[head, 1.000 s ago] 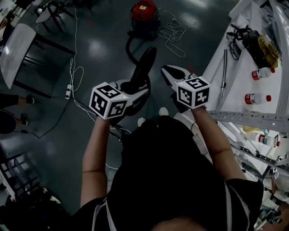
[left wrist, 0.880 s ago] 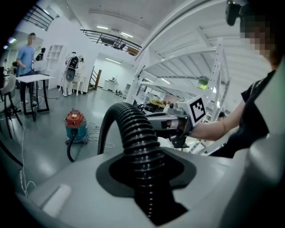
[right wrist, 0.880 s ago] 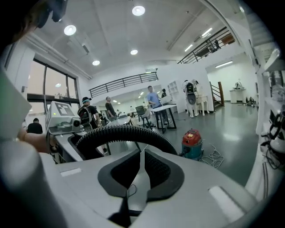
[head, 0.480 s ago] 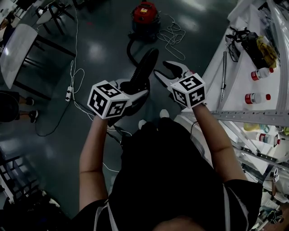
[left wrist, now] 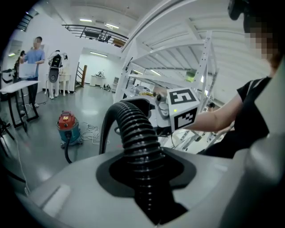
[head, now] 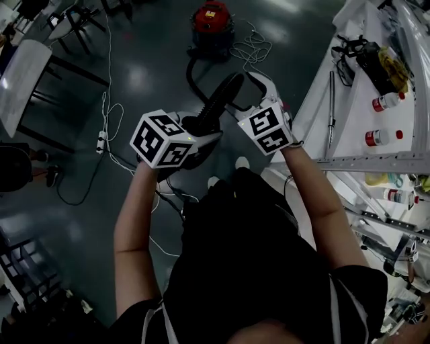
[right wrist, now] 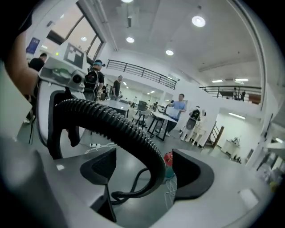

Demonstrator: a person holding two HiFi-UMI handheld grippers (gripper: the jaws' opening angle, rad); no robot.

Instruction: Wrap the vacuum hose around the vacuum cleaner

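Note:
A red vacuum cleaner [head: 213, 20] stands on the dark floor far ahead, also small in the left gripper view [left wrist: 67, 127]. Its black ribbed hose [head: 216, 104] rises from it in an arc. My left gripper [head: 201, 131] is shut on the hose, which fills the gap between the jaws [left wrist: 142, 164]. My right gripper [head: 240, 91] is just right of it. Its jaws have just been opening and now stand wide, one on either side of the hose's arc [right wrist: 129, 129], with the pads [right wrist: 100, 167] clear of it.
A loose white cord [head: 252, 50] lies coiled beside the vacuum. A white workbench [head: 349, 114] with bottles [head: 383, 138] and tools runs along the right. A power strip with cables [head: 102, 138] and a table [head: 27, 74] are at the left. People stand in the far background.
The right gripper has rolled, opened from nearly shut to wide, and moved up and left until its jaws straddle the hose. The left gripper keeps its hold and has shifted slightly.

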